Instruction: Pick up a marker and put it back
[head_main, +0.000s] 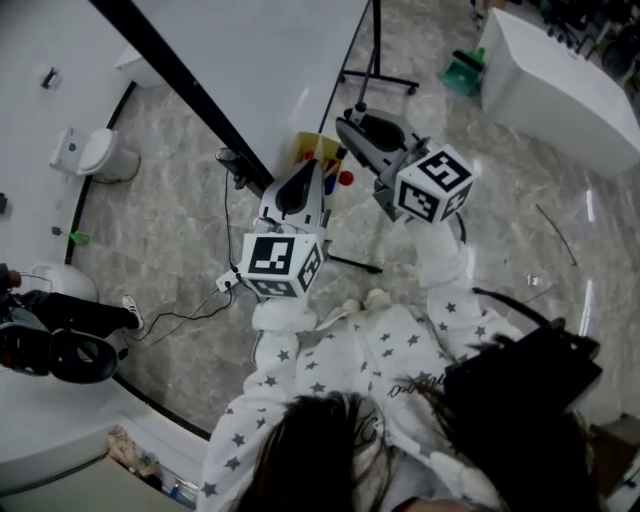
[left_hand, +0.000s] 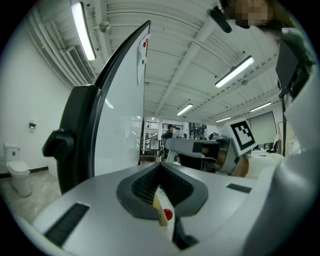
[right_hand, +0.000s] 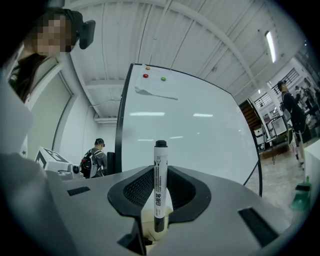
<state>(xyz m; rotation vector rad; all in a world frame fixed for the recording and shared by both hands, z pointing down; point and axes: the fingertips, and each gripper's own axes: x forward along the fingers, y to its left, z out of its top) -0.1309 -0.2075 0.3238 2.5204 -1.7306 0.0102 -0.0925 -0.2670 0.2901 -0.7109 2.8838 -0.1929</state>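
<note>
A white marker with a black cap stands upright between the pads of my right gripper, which is shut on it. In the head view the right gripper is raised in front of the whiteboard, to the right of the left gripper. The left gripper has its jaws together with nothing held. It points at a yellow marker holder on the board's lower edge, with a red cap beside it. A yellow sliver with a red dot shows through the narrow slit between the left jaws.
The whiteboard's stand rests on a marble floor. A white toilet-like fixture sits at the left, cables lie near the person's feet, and a green dustpan and a white table are at the upper right.
</note>
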